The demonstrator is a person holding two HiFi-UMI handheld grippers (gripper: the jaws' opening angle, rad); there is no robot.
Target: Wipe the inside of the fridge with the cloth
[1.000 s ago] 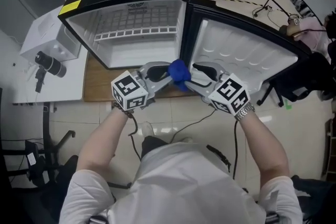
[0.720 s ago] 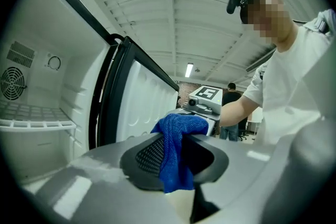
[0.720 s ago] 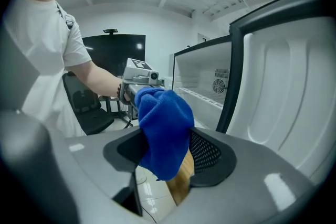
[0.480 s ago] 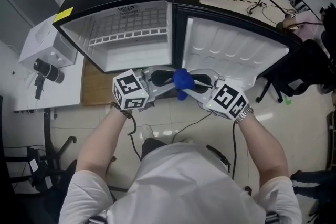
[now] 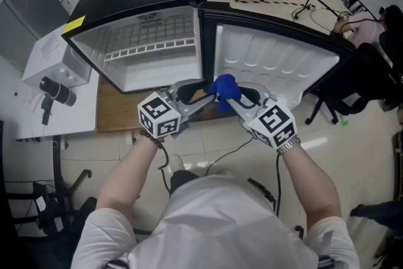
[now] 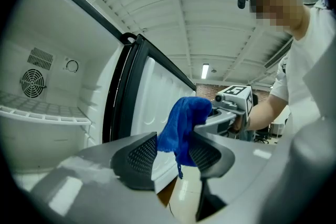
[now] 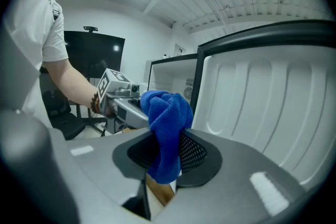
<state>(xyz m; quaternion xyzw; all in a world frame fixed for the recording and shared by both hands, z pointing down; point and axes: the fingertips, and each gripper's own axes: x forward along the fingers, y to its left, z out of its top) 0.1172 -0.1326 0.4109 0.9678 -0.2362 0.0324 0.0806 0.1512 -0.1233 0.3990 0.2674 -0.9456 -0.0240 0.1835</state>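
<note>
Cloth: a blue cloth [image 5: 223,87] held in the air between the two tools. It is in front of the open fridge [image 5: 129,82] and not yet inside it.
Right tool: the right tool [image 7: 165,153] has just been closing its jaws and is now clenched on the cloth. A bunched fold stands above the pads and a short tail hangs below.
Left tool: the left tool [image 6: 173,155] has just been opening its jaws. The cloth hangs between the pads, but they stand off it, so it is released (one pad may brush the fabric; hard to tell).
Changed: a second ago the left tool pinched the cloth while the right tool stood wide beside it. Now the roles are swapped.
Meaning: the handover looks complete, so the right tool should do the wiping. No wiping has started.
Fridge: the door [image 5: 280,63] is swung wide to the right, a wire shelf [image 5: 148,46] sits high inside, and the white walls are bare.
Next: the left tool should probably back clear, then the cloth goes in to a wall.
Risk: a bunched cloth in a narrow pinch may slip when dragged.
</note>
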